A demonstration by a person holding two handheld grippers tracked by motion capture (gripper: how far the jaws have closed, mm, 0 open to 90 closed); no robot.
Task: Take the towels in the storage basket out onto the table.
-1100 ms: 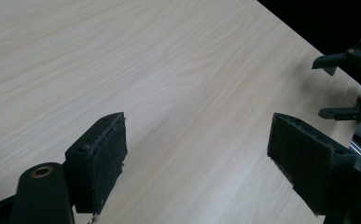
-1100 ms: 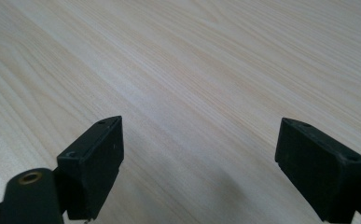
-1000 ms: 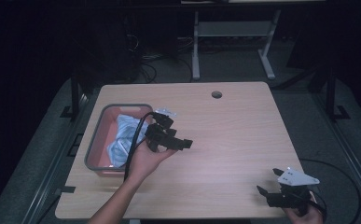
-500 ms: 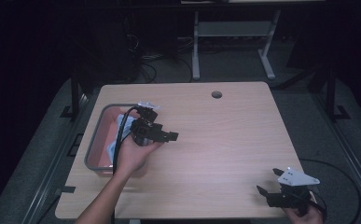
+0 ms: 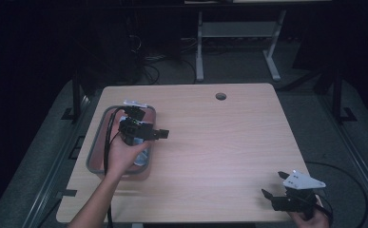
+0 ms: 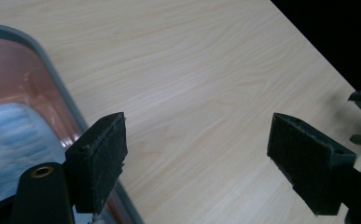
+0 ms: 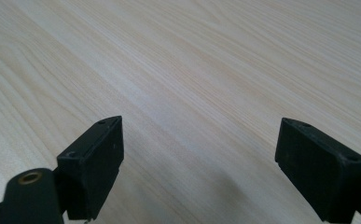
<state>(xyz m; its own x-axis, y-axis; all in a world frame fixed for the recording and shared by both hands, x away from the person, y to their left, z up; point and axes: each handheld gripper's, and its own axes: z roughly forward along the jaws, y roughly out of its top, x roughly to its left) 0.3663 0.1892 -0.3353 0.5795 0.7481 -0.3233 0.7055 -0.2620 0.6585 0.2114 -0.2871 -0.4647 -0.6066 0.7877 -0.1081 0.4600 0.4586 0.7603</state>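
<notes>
High view showed a grey-rimmed tray with a reddish floor at the left side of the pale wooden surface, holding a blue-and-white crumpled item. Above the tray's right edge hovered the left claw, jaws spread wide and empty, pointing right. Near the surface's front right corner sat the right claw, held by a hand, jaws likewise wide apart, gripping nothing.
</notes>
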